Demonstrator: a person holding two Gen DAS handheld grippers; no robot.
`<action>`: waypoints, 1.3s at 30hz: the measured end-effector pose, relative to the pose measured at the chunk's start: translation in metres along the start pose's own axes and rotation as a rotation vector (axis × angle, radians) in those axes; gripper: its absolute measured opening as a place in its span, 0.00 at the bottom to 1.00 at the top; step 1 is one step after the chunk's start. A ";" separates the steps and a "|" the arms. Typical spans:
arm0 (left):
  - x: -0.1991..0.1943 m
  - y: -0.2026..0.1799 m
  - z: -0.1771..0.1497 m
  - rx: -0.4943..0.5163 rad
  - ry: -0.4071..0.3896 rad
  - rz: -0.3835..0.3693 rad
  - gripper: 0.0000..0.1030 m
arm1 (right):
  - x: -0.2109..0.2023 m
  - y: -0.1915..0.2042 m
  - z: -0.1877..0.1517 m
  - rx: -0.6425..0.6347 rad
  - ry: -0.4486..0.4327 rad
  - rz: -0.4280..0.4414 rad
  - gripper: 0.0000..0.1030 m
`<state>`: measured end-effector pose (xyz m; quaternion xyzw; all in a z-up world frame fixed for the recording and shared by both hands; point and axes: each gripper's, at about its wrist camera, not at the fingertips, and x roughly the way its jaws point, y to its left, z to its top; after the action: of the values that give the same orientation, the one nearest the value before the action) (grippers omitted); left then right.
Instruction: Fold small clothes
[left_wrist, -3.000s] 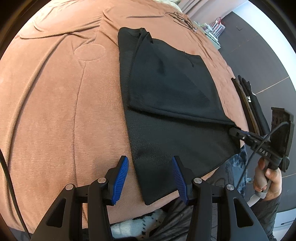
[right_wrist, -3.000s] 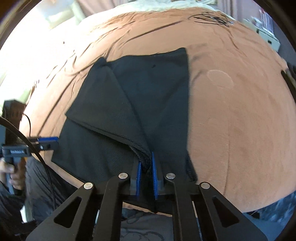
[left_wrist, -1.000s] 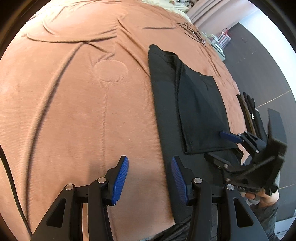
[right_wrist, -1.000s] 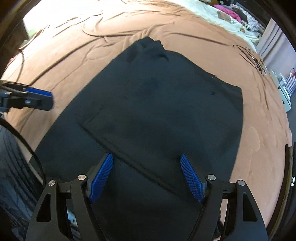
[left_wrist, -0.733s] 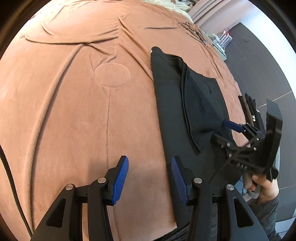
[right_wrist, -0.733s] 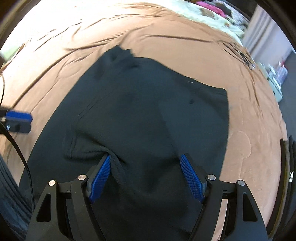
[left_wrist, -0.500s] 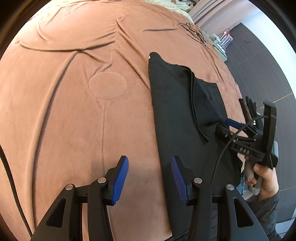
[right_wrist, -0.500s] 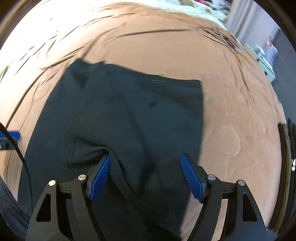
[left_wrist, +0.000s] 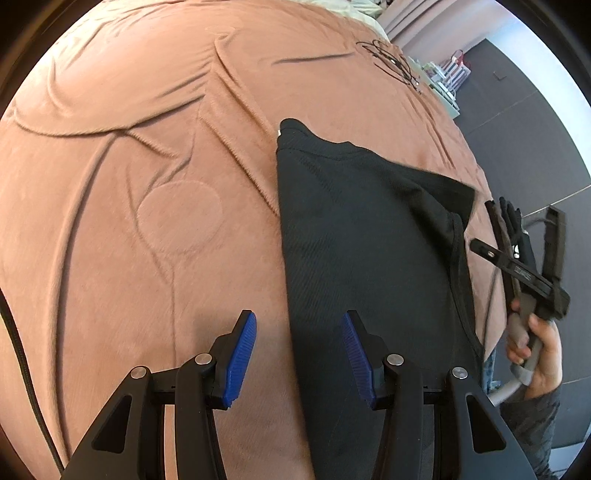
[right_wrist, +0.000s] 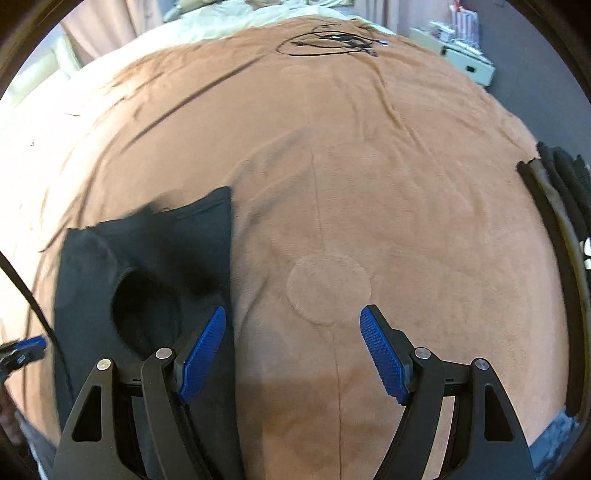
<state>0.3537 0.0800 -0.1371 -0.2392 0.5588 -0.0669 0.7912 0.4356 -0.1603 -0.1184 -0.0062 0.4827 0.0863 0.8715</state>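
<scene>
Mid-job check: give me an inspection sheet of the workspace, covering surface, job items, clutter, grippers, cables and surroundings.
Surface: brown plush bedspread, creased, with a round pressed mark.
Job's things: black knit garment, folded into a long strip, lying flat near the bed's edge.
Clutter: dark straps or belts at the bedspread's edge; what they are is unclear.
Grippers: left gripper open, straddling the garment's edge; right gripper open over bare bedspread, nothing between its blue pads.
Cables: tangle of thin black cable at the far end of the bed.
Surroundings: pale bedding beyond, a low white unit, dark floor.
</scene>
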 end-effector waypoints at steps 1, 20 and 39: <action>0.003 -0.002 0.002 0.000 0.003 0.003 0.49 | -0.002 0.001 -0.002 -0.010 0.004 0.030 0.72; 0.013 0.001 0.019 -0.018 0.012 0.034 0.49 | 0.038 0.061 0.003 -0.188 0.075 0.114 0.82; 0.023 0.006 0.060 -0.028 -0.026 0.034 0.49 | 0.046 0.006 0.022 0.043 -0.034 0.168 0.45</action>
<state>0.4167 0.0947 -0.1436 -0.2416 0.5534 -0.0427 0.7959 0.4769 -0.1458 -0.1450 0.0543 0.4684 0.1487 0.8692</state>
